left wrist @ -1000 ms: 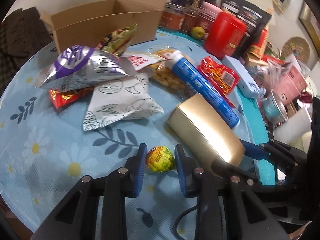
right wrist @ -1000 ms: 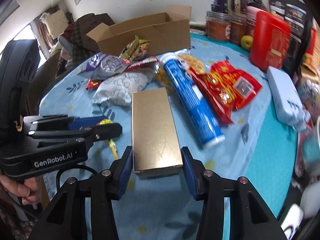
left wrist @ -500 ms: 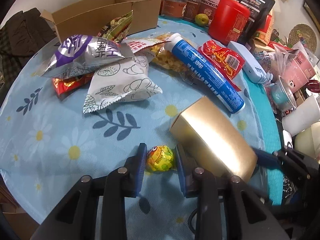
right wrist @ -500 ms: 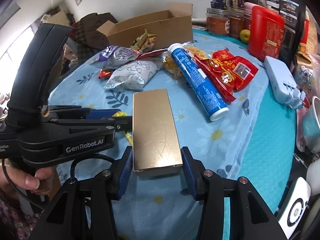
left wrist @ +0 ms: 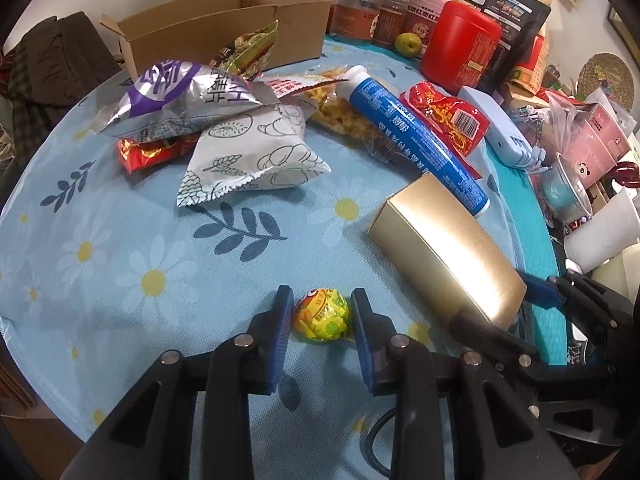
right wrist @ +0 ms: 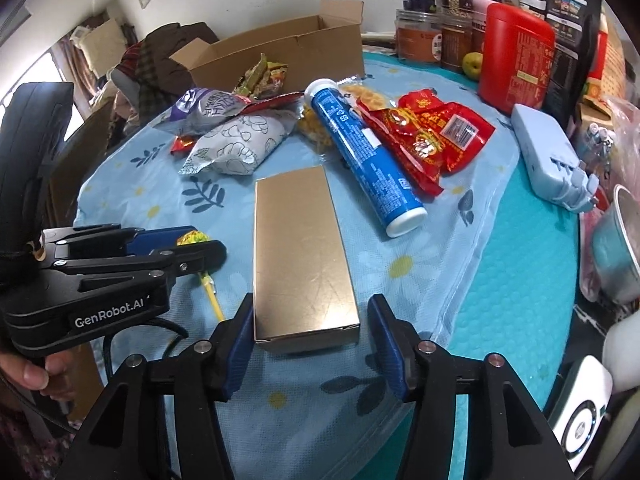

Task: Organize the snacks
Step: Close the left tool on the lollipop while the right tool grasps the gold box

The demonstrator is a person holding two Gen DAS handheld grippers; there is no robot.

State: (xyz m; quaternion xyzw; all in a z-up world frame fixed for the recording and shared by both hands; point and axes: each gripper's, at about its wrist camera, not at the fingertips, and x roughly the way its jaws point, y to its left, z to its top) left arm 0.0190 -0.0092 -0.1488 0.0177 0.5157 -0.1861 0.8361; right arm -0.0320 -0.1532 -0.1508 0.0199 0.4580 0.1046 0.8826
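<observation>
My left gripper (left wrist: pixel 322 318) is shut on a yellow-green wrapped lollipop (left wrist: pixel 320 314) just above the flowered blue tablecloth (left wrist: pixel 120 264). In the right wrist view the lollipop (right wrist: pixel 192 238) shows between the left gripper's fingertips, its yellow stick (right wrist: pixel 210 292) hanging down. A gold box (right wrist: pixel 300 248) lies flat on the cloth between the fingers of my right gripper (right wrist: pixel 310 328). Its jaws are opening, and a gap shows on each side of the box. The open cardboard box (left wrist: pixel 224 36) stands at the far side.
Snack bags are piled before the cardboard box: a purple-silver bag (left wrist: pixel 176 100), a white printed bag (left wrist: pixel 256 156), a blue tube (left wrist: pixel 412 136) and red packets (left wrist: pixel 444 116). A red canister (left wrist: pixel 460 48), jars and clutter crowd the back and right. A hand (right wrist: pixel 28 376) holds the left gripper.
The right gripper's fingers have spread away from the gold box, which they pressed before. The left gripper stays closed on the lollipop in about the same place.
</observation>
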